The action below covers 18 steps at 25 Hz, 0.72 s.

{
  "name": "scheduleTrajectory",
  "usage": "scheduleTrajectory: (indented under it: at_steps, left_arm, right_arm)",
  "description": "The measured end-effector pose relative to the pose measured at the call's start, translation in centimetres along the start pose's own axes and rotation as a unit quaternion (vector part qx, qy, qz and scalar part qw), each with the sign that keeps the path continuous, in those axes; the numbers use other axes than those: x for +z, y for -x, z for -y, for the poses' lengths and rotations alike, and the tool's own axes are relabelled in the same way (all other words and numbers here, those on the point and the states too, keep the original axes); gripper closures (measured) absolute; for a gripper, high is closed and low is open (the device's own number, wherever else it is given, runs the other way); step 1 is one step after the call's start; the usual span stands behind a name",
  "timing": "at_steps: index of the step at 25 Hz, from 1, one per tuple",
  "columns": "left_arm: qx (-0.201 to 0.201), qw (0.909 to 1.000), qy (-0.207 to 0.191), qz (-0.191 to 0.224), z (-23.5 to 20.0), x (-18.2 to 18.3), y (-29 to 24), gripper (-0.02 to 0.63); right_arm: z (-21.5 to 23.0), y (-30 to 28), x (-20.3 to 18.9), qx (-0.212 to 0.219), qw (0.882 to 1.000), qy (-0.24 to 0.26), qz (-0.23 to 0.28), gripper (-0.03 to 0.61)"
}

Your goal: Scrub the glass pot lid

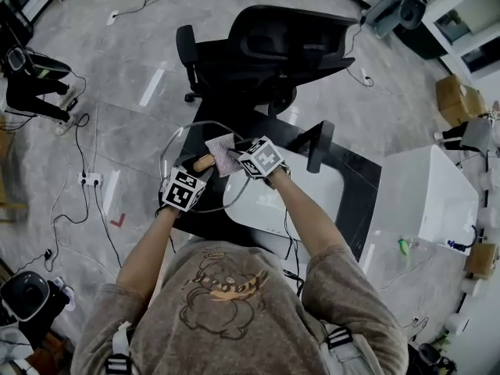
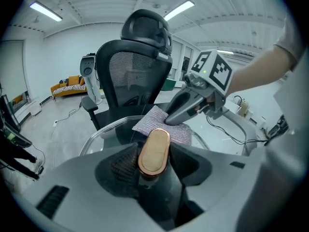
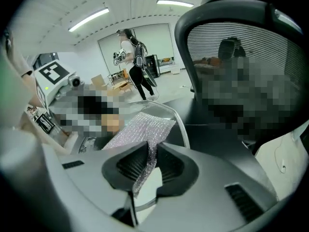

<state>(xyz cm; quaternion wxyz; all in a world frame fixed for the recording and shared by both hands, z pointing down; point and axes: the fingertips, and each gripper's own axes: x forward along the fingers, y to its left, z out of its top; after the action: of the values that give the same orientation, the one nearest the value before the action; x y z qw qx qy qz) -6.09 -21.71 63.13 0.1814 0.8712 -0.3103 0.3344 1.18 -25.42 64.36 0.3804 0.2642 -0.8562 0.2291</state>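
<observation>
now | left gripper [image 2: 153,164] clamps lid knob [image 2: 154,149] | right gripper [image 3: 145,170] pinches cloth [image 3: 140,129] | black table [image 1: 355,180], chair [image 1: 273,45]

both forearms bare below short sleeves, reaching forward from the chest and converging. left arm [image 1: 147,250] straighter, right arm [image 1: 307,212] angled inward. left gripper [image 1: 198,166] jaws clamped on the lid's wooden knob [image 1: 204,162]. right gripper [image 1: 238,159] jaws pinched on a fold of scrub cloth [image 1: 222,153], tip pointing toward the left one. grippers near each other, marker cubes facing up.
</observation>
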Motion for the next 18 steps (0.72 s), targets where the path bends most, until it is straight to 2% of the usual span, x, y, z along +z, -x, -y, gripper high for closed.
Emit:
scheduleTrajectory:
  at_steps: [6, 9, 18]
  left_arm:
    - [-0.001, 1.0000, 0.003, -0.005, -0.1, 0.0, 0.0, 0.396]
    - [-0.018, 0.9996, 0.011, -0.018, -0.1, -0.1, -0.2, 0.396]
    - [-0.054, 0.9971, 0.015, -0.052, 0.0, -0.2, -0.3, 0.403]
  right_arm:
    - [-3.0, 1.2, -2.5, 0.002, 1.000, -0.002, -0.002, 0.503]
    - [-4.2, 1.6, -3.5, -0.009, 1.000, -0.010, 0.001, 0.503]
    - [-6.7, 2.3, -5.1, -0.035, 0.994, -0.101, 0.028, 0.503]
